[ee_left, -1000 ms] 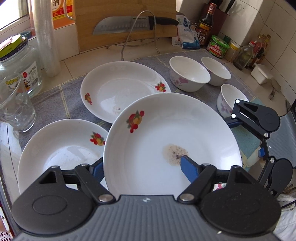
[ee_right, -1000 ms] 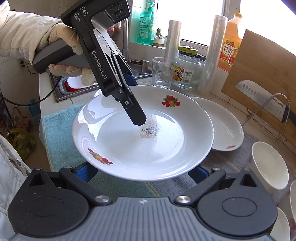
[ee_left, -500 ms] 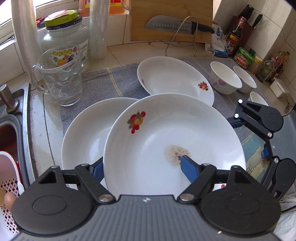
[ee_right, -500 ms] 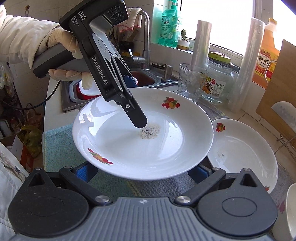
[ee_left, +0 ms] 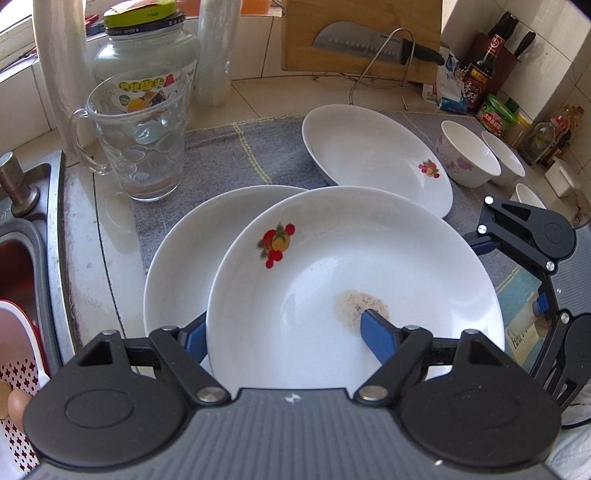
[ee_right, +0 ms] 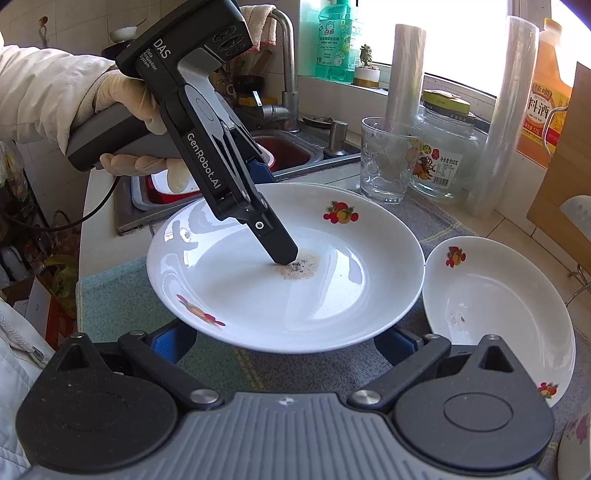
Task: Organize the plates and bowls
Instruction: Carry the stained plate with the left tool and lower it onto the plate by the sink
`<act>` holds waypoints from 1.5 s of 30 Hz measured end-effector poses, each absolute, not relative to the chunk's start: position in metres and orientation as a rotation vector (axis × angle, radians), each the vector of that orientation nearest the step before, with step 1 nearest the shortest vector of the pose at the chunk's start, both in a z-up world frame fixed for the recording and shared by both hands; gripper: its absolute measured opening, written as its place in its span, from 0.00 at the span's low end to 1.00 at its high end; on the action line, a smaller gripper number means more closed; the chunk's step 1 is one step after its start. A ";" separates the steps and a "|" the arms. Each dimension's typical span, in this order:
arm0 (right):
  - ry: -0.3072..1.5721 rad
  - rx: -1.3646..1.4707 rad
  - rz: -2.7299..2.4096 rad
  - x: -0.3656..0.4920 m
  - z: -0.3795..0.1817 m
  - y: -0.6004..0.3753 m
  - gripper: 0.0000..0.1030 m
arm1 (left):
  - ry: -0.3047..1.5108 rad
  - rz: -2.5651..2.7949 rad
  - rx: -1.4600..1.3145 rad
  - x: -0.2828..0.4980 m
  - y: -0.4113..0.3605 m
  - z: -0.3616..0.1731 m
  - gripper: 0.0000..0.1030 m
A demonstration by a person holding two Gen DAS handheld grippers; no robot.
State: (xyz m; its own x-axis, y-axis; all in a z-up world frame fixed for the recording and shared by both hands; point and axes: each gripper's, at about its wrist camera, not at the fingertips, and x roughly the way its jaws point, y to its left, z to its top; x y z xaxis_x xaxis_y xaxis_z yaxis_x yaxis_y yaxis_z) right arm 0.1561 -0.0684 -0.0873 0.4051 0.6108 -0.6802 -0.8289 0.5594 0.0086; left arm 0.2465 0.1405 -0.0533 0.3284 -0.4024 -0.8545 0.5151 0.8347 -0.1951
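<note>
The left tongs [ee_left: 284, 332] pinch the near rim of a soiled plate [ee_left: 354, 280], one finger on top by the gritty smear, the other underneath. A second plate [ee_left: 177, 258] lies partly beneath it, and a third plate [ee_left: 373, 155] sits beyond, ahead of the tongs. The right tongs [ee_right: 284, 341] stand wide with the held plate's edge between their fingers, not gripping. Two bowls [ee_left: 469, 155] lie farther right on the tabletop [ee_left: 266, 96].

glass mug [ee_left: 142, 142] on counter edge, beside sink [ee_left: 22, 236] | jar [ee_left: 147, 62] behind mug, green lid | two film rolls [ee_right: 404, 74] upright by window | knife [ee_left: 373, 46] on wire rack against cutting board [ee_left: 362, 33] | grey towel [ee_left: 229, 151] | soap bottle [ee_right: 336, 37] on sill | faucet [ee_right: 286, 55]
</note>
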 end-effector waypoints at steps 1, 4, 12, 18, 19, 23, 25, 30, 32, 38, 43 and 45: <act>0.696 -0.351 0.931 0.158 -0.088 -0.068 1.00 | 1.081 -0.604 0.122 0.248 0.140 -0.054 0.79; 0.706 -0.336 0.926 0.162 -0.088 -0.069 1.00 | 1.088 -0.610 0.131 0.252 0.140 -0.054 0.79; 0.710 -0.317 0.924 0.165 -0.088 -0.069 1.00 | 1.107 -0.614 0.126 0.262 0.141 -0.056 0.79; 0.706 -0.302 0.924 0.167 -0.088 -0.068 1.00 | 1.129 -0.607 0.133 0.269 0.143 -0.056 0.79; 0.706 -0.299 0.922 0.167 -0.088 -0.068 1.00 | 1.132 -0.606 0.135 0.270 0.144 -0.056 0.79; 0.705 -0.290 0.917 0.169 -0.088 -0.067 1.00 | 1.117 -0.604 0.144 0.273 0.147 -0.052 0.79; 0.707 -0.291 0.914 0.168 -0.088 -0.066 1.00 | 1.113 -0.605 0.147 0.274 0.148 -0.050 0.79; 0.716 -0.300 0.898 0.168 -0.088 -0.062 1.00 | 1.093 -0.603 0.140 0.275 0.153 -0.047 0.79; 0.720 -0.312 0.891 0.168 -0.089 -0.060 1.00 | 1.087 -0.604 0.131 0.274 0.155 -0.046 0.80; 0.735 -0.328 0.864 0.162 -0.087 -0.060 1.00 | 1.019 -0.593 0.155 0.269 0.156 -0.039 0.82; 0.745 -0.332 0.839 0.158 -0.085 -0.061 1.00 | 1.003 -0.607 0.146 0.267 0.157 -0.036 0.83; 0.743 -0.338 0.834 0.157 -0.082 -0.061 1.00 | 0.993 -0.602 0.142 0.263 0.157 -0.037 0.83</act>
